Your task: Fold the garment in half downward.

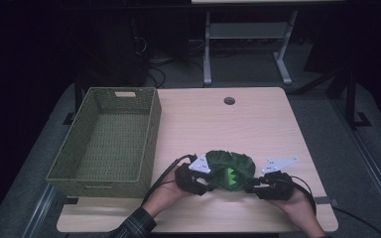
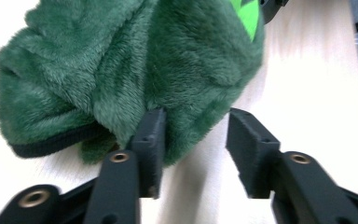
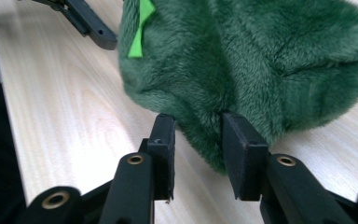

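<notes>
the plush point(image 1: 230, 168) is dark green fur with bright lime-green felt spikes and a black ribbed hem, seen in the left gripper view. the basket point(image 1: 149, 144) is olive-green weave. the table point(image 1: 258, 124) is pale wood grain with a dark round hole. both grippers, left point(image 2: 193, 140) and right point(image 3: 198, 144), are black with brass-coloured rivets and pale grey top plates. a sleeve point(image 1: 134, 225) is dark plaid.

Dim lab: bare wooden table point(image 1: 258, 124), cables point(image 1: 154, 74) on floor behind.
</notes>
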`<state>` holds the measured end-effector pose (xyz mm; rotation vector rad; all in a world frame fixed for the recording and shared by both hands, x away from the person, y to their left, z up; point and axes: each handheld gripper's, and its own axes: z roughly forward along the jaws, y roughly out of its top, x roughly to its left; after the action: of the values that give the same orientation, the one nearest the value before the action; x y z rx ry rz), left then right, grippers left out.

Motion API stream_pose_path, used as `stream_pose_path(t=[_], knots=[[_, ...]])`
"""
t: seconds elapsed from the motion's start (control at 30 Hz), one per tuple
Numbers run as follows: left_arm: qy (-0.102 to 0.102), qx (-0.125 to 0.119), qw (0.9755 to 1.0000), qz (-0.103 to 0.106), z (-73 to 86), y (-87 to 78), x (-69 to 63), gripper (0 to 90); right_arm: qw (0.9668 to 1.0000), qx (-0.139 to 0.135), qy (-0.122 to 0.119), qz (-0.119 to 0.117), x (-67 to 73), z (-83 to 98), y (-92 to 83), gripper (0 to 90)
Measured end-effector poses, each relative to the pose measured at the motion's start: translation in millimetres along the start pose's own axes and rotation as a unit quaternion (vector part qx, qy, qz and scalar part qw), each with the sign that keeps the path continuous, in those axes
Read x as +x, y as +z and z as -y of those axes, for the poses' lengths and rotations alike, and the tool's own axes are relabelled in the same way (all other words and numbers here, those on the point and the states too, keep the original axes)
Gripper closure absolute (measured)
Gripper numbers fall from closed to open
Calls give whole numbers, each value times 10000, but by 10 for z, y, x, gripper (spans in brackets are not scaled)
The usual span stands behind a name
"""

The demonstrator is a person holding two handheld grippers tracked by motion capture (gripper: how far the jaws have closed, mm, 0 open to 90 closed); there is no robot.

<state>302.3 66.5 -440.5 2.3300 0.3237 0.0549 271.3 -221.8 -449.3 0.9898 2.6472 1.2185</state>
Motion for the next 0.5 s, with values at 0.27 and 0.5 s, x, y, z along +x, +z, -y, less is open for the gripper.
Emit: stream_pose_path(t=[0.27, 0.5], knots=[[-66, -176, 9998, -56, 18, -237, -50, 545, 9997, -231, -29, -85, 108, 26, -218, 599], [-70, -461, 9988, -141, -134, -300, 23, 793, 9988, -480, -96, 71, 75, -88, -311, 810]])
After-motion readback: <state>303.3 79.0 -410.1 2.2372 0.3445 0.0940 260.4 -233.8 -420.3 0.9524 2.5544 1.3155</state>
